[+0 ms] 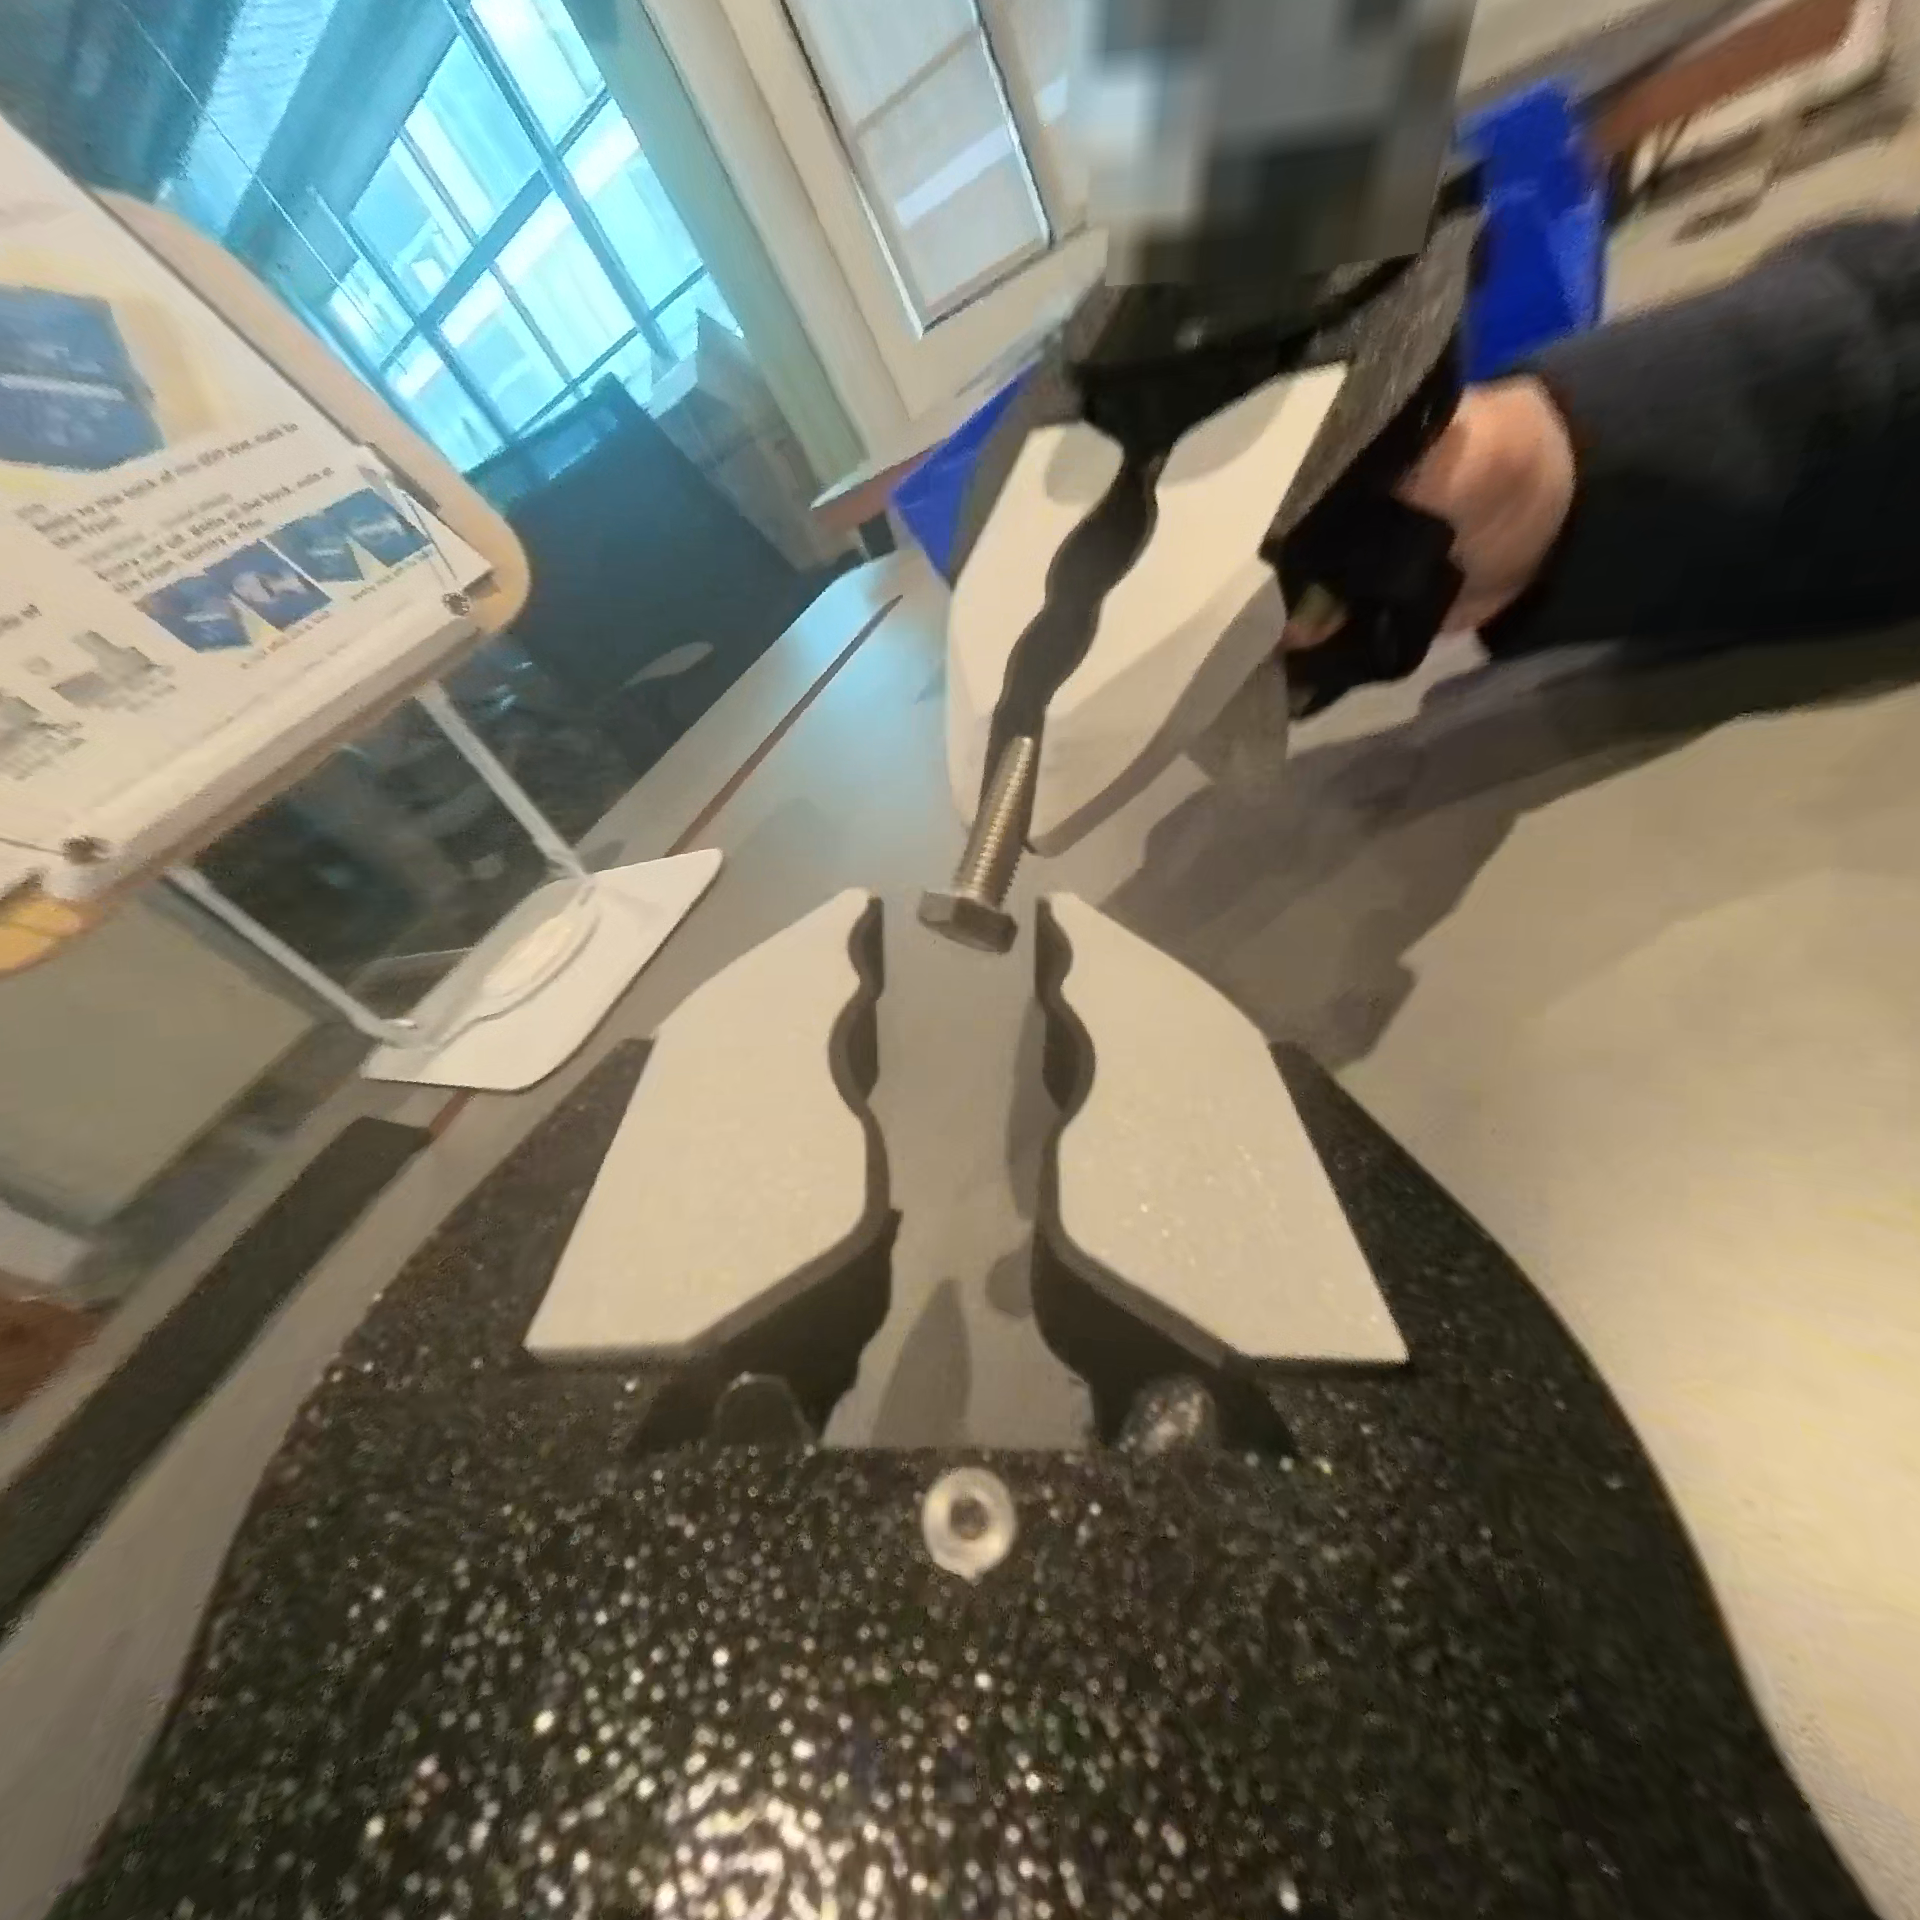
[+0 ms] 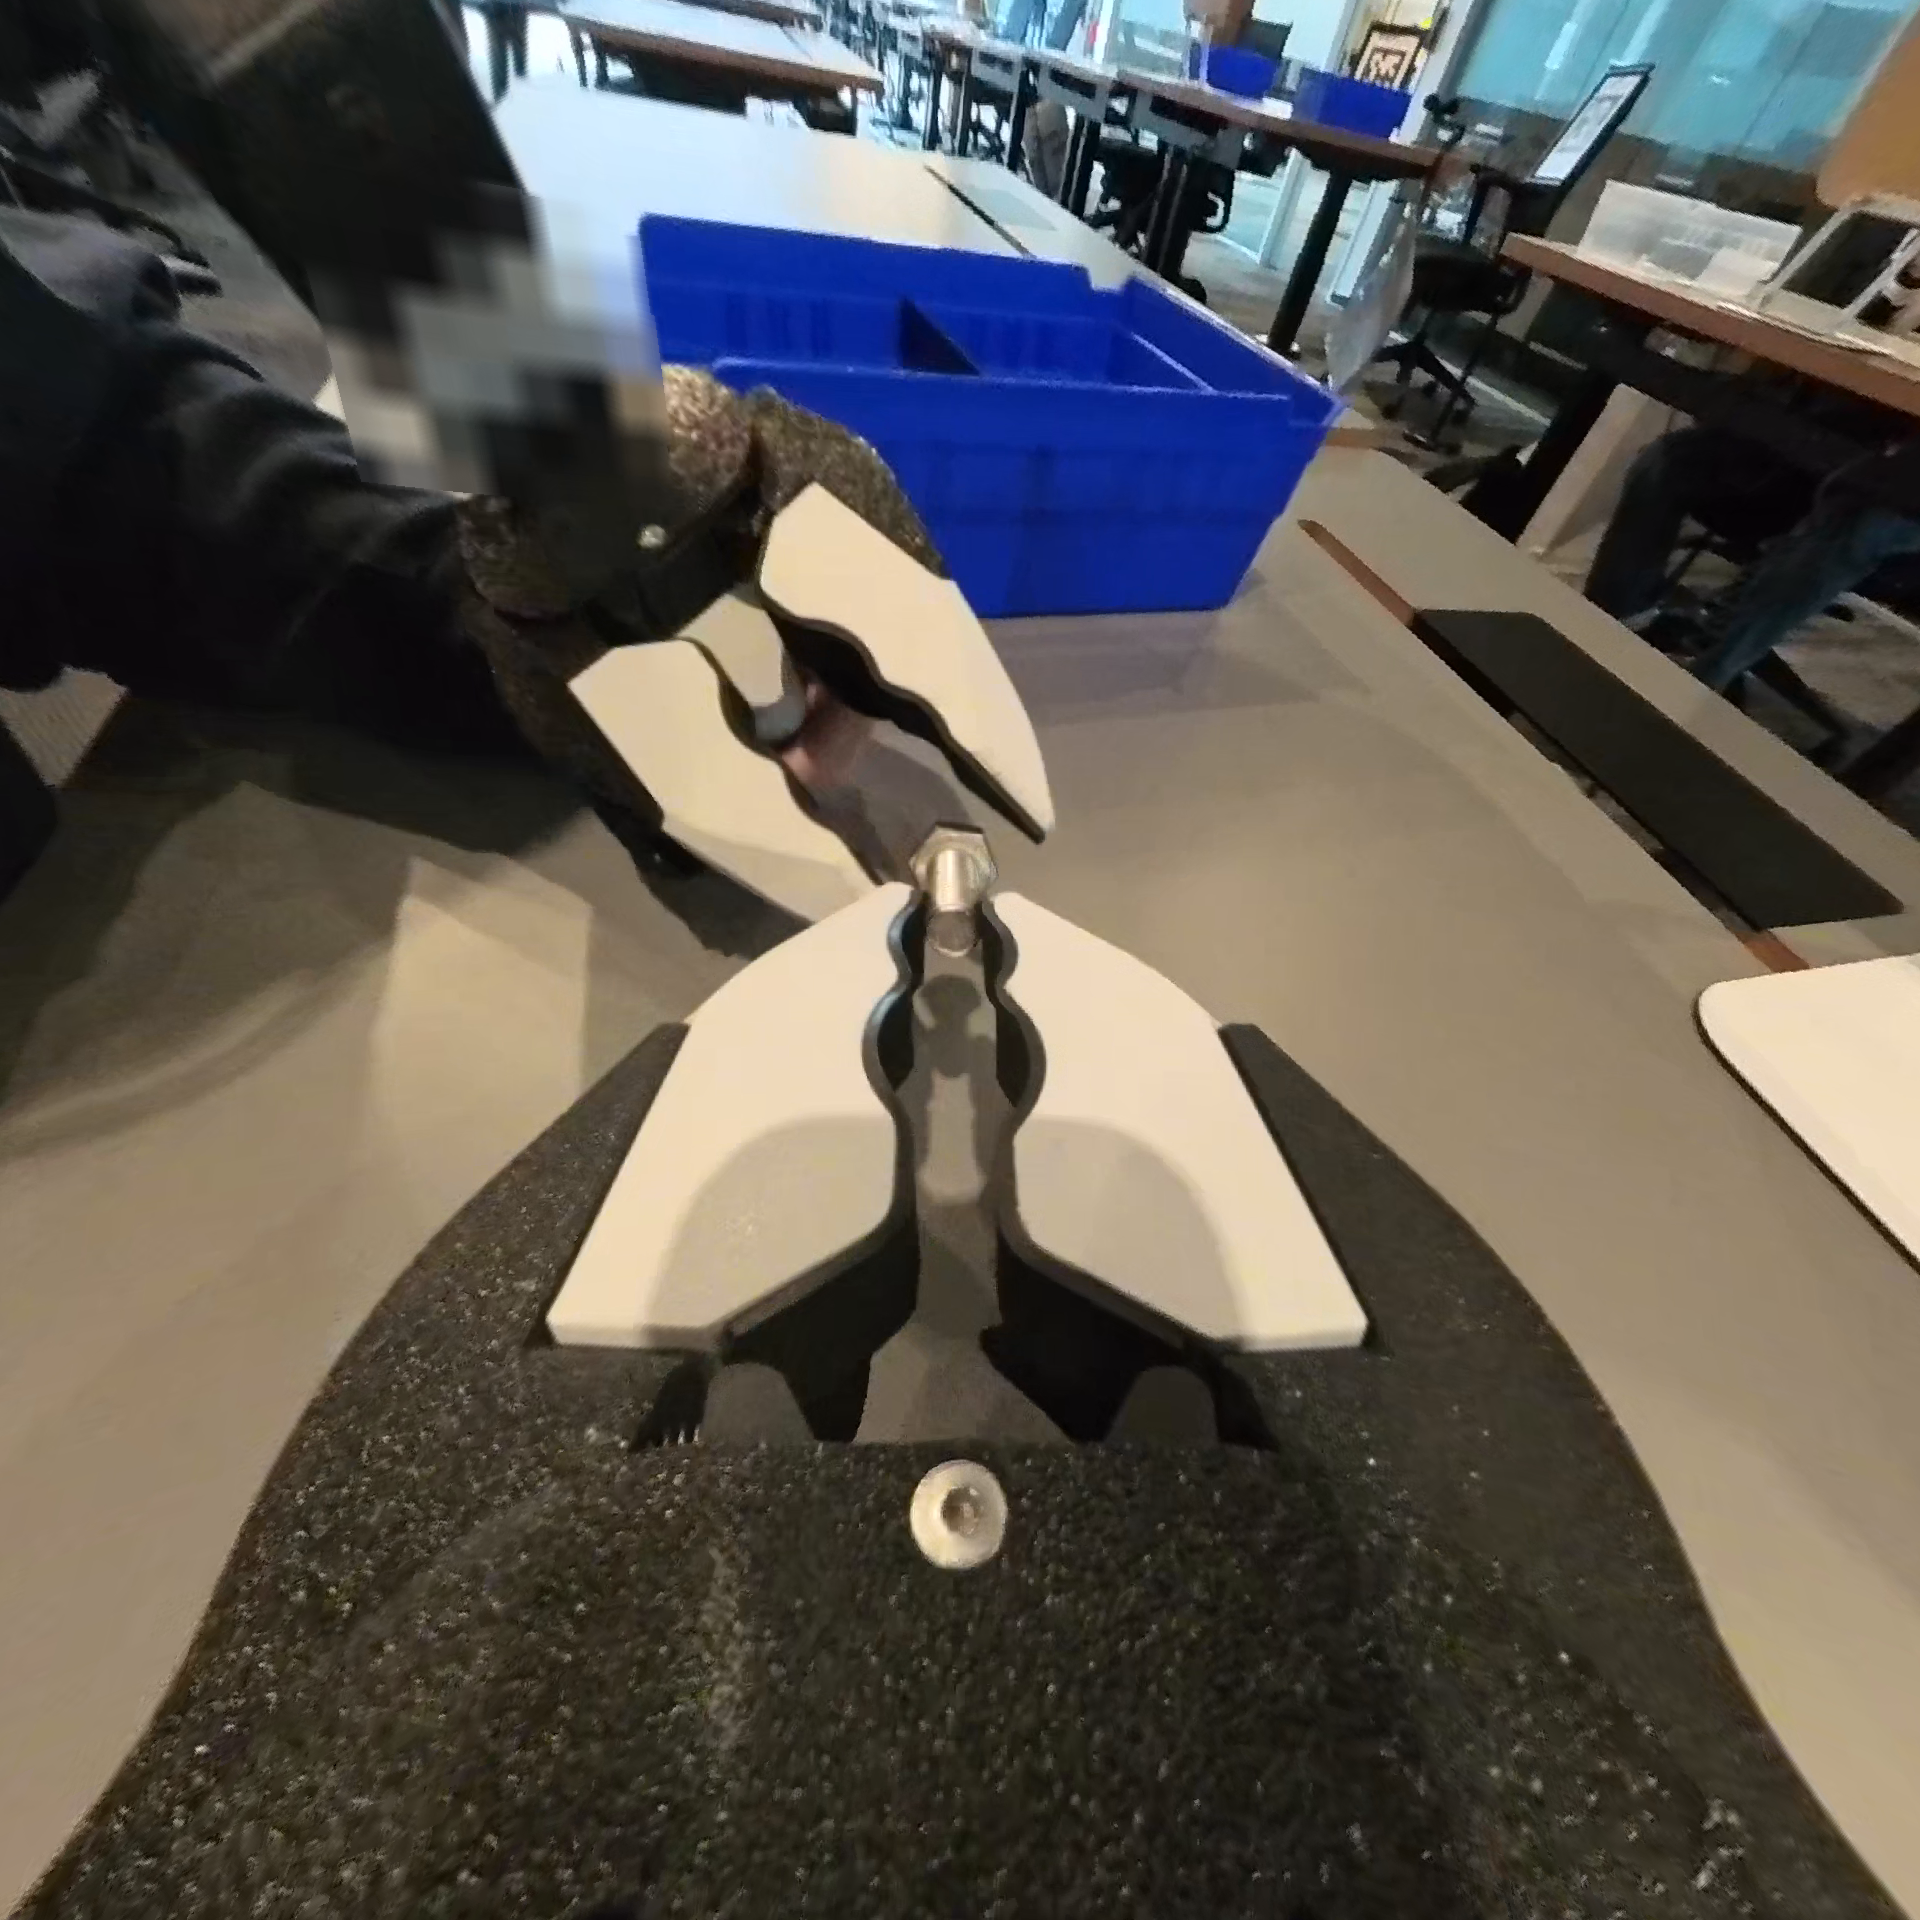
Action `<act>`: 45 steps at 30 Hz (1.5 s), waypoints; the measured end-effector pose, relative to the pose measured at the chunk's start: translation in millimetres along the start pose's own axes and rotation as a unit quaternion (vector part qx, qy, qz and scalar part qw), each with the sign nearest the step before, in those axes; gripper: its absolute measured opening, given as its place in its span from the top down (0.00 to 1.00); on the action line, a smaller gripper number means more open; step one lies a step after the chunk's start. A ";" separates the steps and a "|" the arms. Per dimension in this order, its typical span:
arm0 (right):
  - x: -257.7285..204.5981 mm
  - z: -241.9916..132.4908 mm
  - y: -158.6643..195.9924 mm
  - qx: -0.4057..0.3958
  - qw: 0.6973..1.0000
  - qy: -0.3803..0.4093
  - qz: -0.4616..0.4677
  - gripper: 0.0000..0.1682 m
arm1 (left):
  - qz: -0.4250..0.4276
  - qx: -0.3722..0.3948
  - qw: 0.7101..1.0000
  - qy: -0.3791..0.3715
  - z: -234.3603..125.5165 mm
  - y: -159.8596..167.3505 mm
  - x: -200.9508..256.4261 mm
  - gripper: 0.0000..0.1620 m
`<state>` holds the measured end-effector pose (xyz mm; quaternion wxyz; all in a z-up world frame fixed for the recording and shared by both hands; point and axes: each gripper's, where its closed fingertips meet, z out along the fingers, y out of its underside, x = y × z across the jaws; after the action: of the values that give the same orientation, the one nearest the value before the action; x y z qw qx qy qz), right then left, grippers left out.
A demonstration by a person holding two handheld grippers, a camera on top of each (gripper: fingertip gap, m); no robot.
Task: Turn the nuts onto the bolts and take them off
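Right fingers (image 2: 951,920) clenched on bolt (image 1: 985,831) shank, its hex head between released left fingers (image 1: 961,914).

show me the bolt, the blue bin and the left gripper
bolt (image 1: 989,831): left wrist view, on its threaded shank, above the hex head.
blue bin (image 2: 1101,499): right wrist view, on its front wall.
left gripper (image 1: 961,914): left wrist view, midway between its open fingers' tips.
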<state>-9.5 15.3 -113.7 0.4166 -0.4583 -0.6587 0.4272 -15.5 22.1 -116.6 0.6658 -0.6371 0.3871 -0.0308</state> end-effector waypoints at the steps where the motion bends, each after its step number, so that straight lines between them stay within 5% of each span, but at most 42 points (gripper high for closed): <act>1: -0.1 0.3 0.5 -0.005 1.000 0.003 -0.005 0.94 | 0.025 -0.017 1.000 -0.008 1.3 3.4 0.5 0.82; 13: -3.8 7.3 15.8 -0.071 0.996 0.015 -0.045 0.94 | 0.111 -0.084 0.990 -0.016 7.7 19.1 9.4 0.89; 20: 10.4 0.6 13.1 -0.055 0.997 0.043 -0.027 0.88 | 0.008 -0.077 0.997 -0.012 6.8 16.2 1.0 0.89; 29: 24.3 -22.7 69.6 -0.196 0.980 0.016 0.019 0.85 | -0.164 -0.032 0.985 0.027 1.5 16.3 -12.3 0.89; 45: 24.0 -1.7 97.4 -0.239 0.965 0.017 0.103 0.85 | -0.188 0.015 0.979 0.082 -2.5 6.4 -4.1 0.89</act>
<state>10.6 59.6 -201.4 0.2600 -0.6171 -0.6838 0.2899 -22.6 23.4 -119.9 0.6236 -0.6838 0.3134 -0.2129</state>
